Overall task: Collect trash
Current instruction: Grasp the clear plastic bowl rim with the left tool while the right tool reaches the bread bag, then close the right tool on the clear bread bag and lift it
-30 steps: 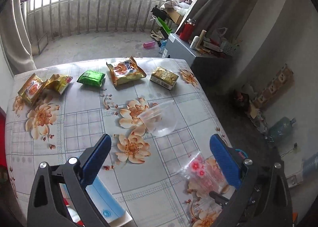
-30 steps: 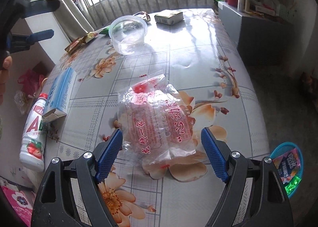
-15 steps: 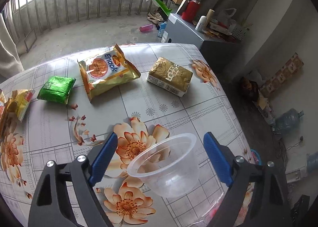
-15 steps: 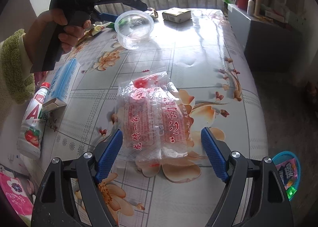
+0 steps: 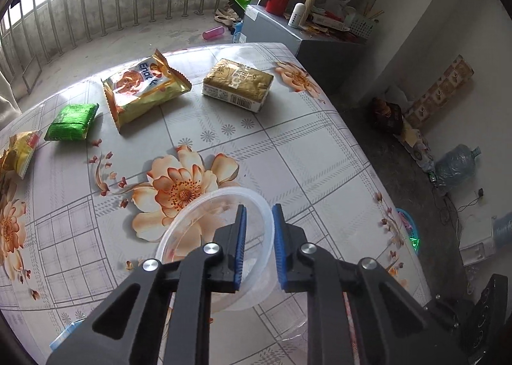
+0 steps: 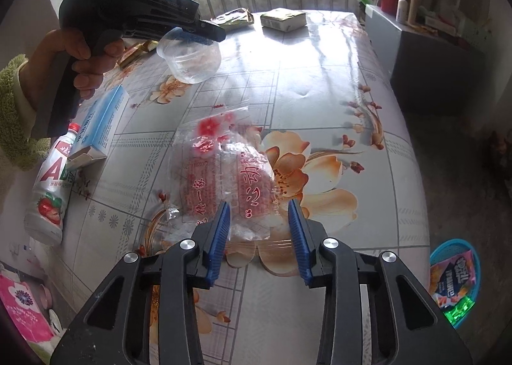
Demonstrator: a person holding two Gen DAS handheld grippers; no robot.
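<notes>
Left tool has closed in the last half second from a wide spread around the clear plastic bowl to a narrow pinch across its rim, one pad inside the wall and one outside; in the right wrist view the same bowl hangs tilted beneath that tool, apparently raised off the desk, though contact at its base cannot be ruled out. Right tool has likewise narrowed from a wide stance to a partial closure on either side of the near end of the clear printed bag; whether its pads already bear on the film cannot be told, and the bag lies flat on the desk. These two closures indicate that both pieces of trash are at the grasp stage, with transfer to a bin as the probable next operation; a teal basket holding wrappers sits on the floor off the desk's right edge and is the likely receptacle. Items not yet collected, in descending size: a white drink bottle and a blue carton at the left edge, an orange snack bag, a gold packet, a green sachet and a yellow wrapper at the far side.
</notes>
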